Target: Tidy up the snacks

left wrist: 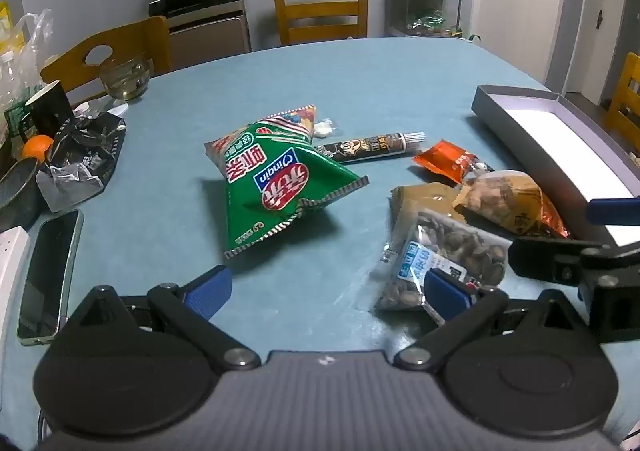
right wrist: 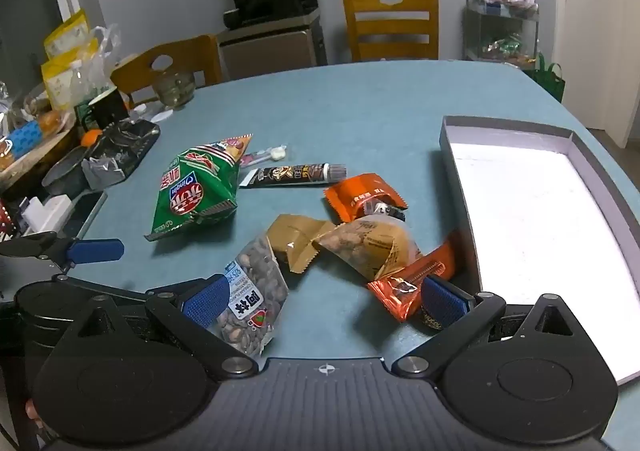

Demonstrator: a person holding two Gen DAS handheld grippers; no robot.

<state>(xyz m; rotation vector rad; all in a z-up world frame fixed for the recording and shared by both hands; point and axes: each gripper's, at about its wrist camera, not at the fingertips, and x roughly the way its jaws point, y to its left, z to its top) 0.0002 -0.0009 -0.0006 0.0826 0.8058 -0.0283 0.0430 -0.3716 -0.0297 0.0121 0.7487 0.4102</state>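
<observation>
Both claws hover low over the near edge of the table, jaws spread wide, nothing held in either. Left claw: blue pads far apart, the right-hand pad overlaps the near corner of the clear seed pack in view, can't tell if touching. Right claw: same seed pack lies at its left pad, and an orange wrapper sits at its right pad, so the gap between pads shows mostly bare table. Nearest thing for both = seed pack; it lies fwd-right of the L claw and fwd-left of the R claw, long axis running roughly away from the cameras, slightly tilted. Just past it: tan nut bag w/ a brown packet touching, piled together. Beyond those, small orange pack, then the dark tube-shaped snack lying crosswise, left-right. Green chip bag is puffed, sits fwd-centre of the L claw, well left of the pile, long axis diagonal. Open grey box is on the right side, white inside, no snacks in it, long axis going away; R claw much nearer to it than L. Judgement: sorting not yet begun; R claw best placed for pile-to-box moves, would need to shift sideways to centre on a pack. L claw suits the chip bag. Risk: slippery film, grabbing two overlapped packs at once.
</observation>
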